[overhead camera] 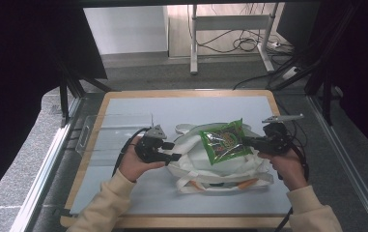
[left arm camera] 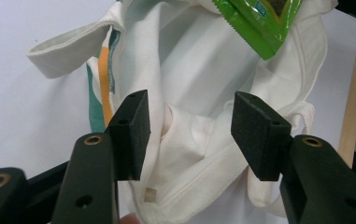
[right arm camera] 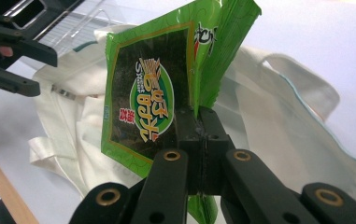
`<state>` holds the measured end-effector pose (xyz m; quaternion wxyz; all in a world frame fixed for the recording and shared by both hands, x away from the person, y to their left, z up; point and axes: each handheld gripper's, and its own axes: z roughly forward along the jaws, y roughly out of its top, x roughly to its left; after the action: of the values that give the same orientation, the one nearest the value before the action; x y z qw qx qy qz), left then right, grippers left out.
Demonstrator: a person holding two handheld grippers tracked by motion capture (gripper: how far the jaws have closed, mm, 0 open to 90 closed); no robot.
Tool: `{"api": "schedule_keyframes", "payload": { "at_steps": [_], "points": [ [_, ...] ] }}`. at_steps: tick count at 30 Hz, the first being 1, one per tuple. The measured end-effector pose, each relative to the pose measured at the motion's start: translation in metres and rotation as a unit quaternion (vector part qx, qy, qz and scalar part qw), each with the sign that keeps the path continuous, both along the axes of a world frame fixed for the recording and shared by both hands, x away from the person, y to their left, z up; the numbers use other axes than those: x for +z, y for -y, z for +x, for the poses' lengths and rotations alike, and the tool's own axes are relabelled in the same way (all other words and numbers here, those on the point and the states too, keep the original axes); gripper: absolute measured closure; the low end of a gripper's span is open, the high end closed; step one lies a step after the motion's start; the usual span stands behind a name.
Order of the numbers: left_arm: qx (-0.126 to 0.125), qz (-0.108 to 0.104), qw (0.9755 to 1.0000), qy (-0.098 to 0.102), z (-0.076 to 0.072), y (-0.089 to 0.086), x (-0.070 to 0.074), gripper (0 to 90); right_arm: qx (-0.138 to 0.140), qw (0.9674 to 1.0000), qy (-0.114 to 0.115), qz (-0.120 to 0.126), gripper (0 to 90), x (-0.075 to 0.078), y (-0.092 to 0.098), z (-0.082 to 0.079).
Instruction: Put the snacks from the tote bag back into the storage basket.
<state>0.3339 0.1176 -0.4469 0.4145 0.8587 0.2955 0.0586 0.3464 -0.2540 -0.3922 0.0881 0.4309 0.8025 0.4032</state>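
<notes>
Right tongs [right arm camera: 199, 116] pinching glossy green crinkly snack packet [right arm camera: 152, 93], held above cream cloth tote bag [overhead camera: 210, 164] on desk [overhead camera: 138, 193] | left tongs [left arm camera: 189, 130] spread astride bag's rim fold, not pressing.

lab recording rig, black-curtained frame [overhead camera: 22, 72], wood-edged table [overhead camera: 123, 94], loose floor cables [overhead camera: 239, 44], desk legs [overhead camera: 194, 43]

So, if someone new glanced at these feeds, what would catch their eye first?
The bright green snack packet, pinched at its edge by the right claw and held above the white tote bag at mid-table. Next, the left claw, jaws open around a fold of the bag's cloth at its left side.
</notes>
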Motion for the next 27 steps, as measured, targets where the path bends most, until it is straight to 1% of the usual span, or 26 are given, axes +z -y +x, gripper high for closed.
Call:
{"api": "schedule_keyframes", "payload": {
  "at_steps": [4,5,10,11,13,14,17,18,24,27],
  "points": [
    [0.003,0.004,1.0,0.001,-0.002,0.002,0.0,46.5,0.021,0.9997,0.011,0.006,88.9,-0.002,-0.001,0.001],
    [0.001,0.009,1.0,0.003,-0.002,0.002,0.001,46.4,0.026,0.9995,0.014,0.01,89.0,-0.003,-0.001,0.002],
    [-0.002,0.015,0.9998,0.009,-0.004,0.004,0.004,45.7,0.04,0.9988,0.02,0.017,88.9,-0.005,0.0,0.004],
    [-0.001,0.011,0.9999,0.01,-0.004,0.005,0.005,45.6,0.043,0.9987,0.021,0.019,88.9,-0.006,0.0,0.004],
    [-0.004,0.014,0.9998,0.012,-0.005,0.005,0.006,45.5,0.049,0.9984,0.023,0.019,88.9,-0.006,-0.001,0.005],
    [-0.004,0.012,0.9998,0.013,-0.005,0.004,0.007,45.4,0.05,0.9983,0.023,0.019,89.0,-0.006,-0.001,0.005],
    [-0.001,0.006,0.9999,0.012,-0.006,0.004,0.009,44.8,0.057,0.9979,0.026,0.014,89.0,-0.004,-0.004,0.006],
    [-0.005,0.01,0.9999,0.014,-0.006,0.004,0.01,44.6,0.059,0.9978,0.027,0.013,88.9,-0.002,-0.006,0.006],
    [-0.008,-0.001,0.9998,0.019,-0.005,0.003,0.018,43.4,0.075,0.9966,0.033,0.005,88.9,0.005,-0.015,0.005],
    [-0.008,-0.002,0.9997,0.021,-0.004,0.004,0.022,43.1,0.082,0.996,0.036,0.001,88.9,0.007,-0.019,0.006]
  ]
}}
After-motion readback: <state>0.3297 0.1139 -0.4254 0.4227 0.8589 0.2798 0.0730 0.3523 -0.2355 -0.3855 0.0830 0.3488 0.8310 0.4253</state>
